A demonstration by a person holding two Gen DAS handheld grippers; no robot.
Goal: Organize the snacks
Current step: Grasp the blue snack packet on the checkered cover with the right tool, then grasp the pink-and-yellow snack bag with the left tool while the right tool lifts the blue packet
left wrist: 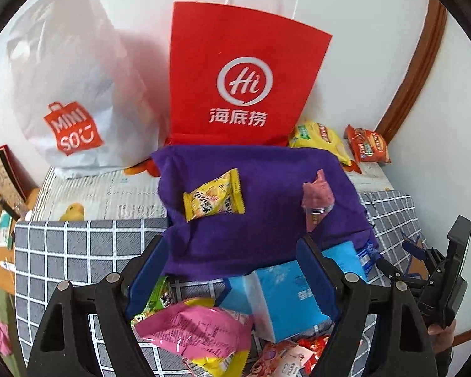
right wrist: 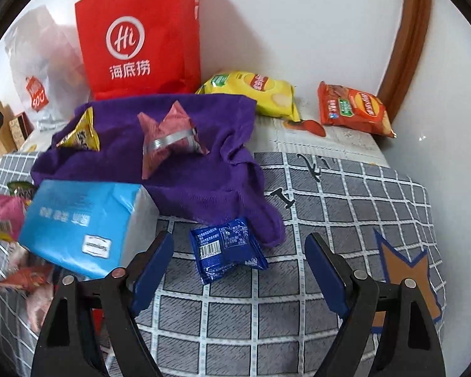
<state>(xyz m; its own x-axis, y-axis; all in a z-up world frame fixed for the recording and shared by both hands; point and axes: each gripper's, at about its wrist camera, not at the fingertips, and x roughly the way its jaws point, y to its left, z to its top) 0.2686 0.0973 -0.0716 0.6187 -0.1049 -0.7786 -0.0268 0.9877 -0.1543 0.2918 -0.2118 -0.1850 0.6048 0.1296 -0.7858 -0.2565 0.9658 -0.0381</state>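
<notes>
My left gripper (left wrist: 230, 243) hangs open over a heap of snacks: a pink packet (left wrist: 191, 330), a green packet (left wrist: 160, 298) and a light blue tissue pack (left wrist: 285, 298). Nothing is gripped. Beyond it a purple cloth (left wrist: 260, 220) carries a small yellow packet (left wrist: 215, 196) and a pink wrapped snack (left wrist: 317, 199). My right gripper (right wrist: 238, 237) is open too, low over the checked cover. A small dark blue packet (right wrist: 229, 251) lies flat between its fingers, untouched by either pad. The tissue pack (right wrist: 84, 223) sits just left of its left finger.
A red paper bag (right wrist: 138, 37) and a white plastic bag (left wrist: 69, 94) stand against the wall. A yellow chip bag (right wrist: 254, 94) and an orange chip bag (right wrist: 354, 110) lie at the back right. More packets (right wrist: 22, 276) crowd the left edge. The grey checked cover (right wrist: 361, 201) is bare on the right.
</notes>
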